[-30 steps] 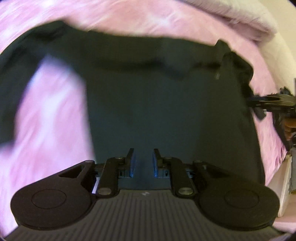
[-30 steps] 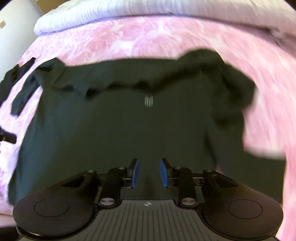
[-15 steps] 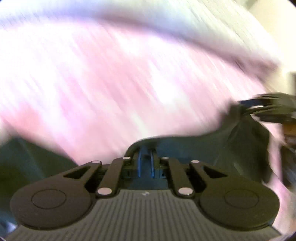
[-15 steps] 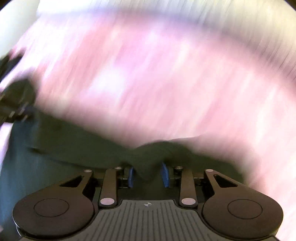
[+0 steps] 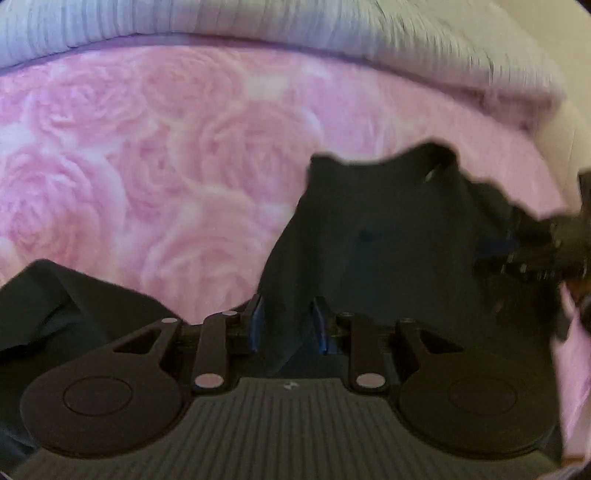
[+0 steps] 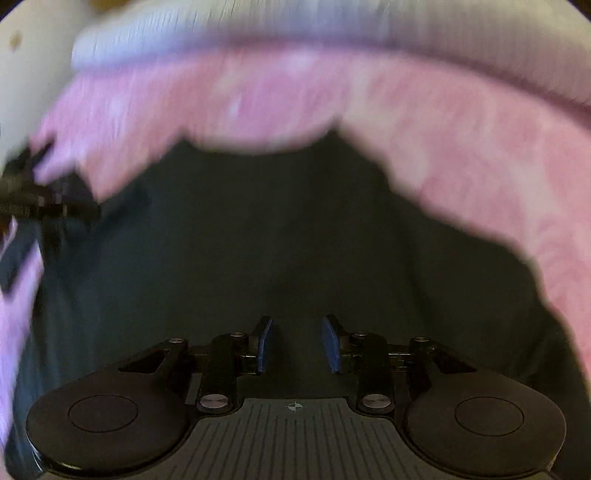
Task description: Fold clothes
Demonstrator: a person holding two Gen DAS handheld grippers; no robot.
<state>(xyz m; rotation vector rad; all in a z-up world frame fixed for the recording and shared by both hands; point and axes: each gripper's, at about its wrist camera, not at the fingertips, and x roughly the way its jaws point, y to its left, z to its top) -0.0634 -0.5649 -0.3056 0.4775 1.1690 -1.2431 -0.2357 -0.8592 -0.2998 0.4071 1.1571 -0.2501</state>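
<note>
A dark garment (image 5: 388, 240) lies bunched on the pink rose-patterned bedspread (image 5: 147, 166). A fold of it stands between the blue pads of my left gripper (image 5: 288, 325), whose jaws are opening; the pads no longer pinch the cloth. Another flap of the garment lies at the lower left. The right gripper (image 5: 517, 251) shows at that view's right edge, over the garment's far corner. In the blurred right wrist view the garment (image 6: 277, 221) fills the middle. My right gripper (image 6: 297, 343) hovers over it with its pads apart. The left gripper (image 6: 37, 206) shows at the left edge.
A pale ribbed blanket (image 5: 258, 22) is rolled along the far side of the bed. A light wall (image 5: 569, 122) rises past the bed's right end. Pink bedspread (image 6: 461, 147) lies bare beyond the garment.
The garment lay spread flat a second ago. Both grippers swept forward across it, dragging cloth, and it is now doubled over. The left jaws narrowed, then widened.
</note>
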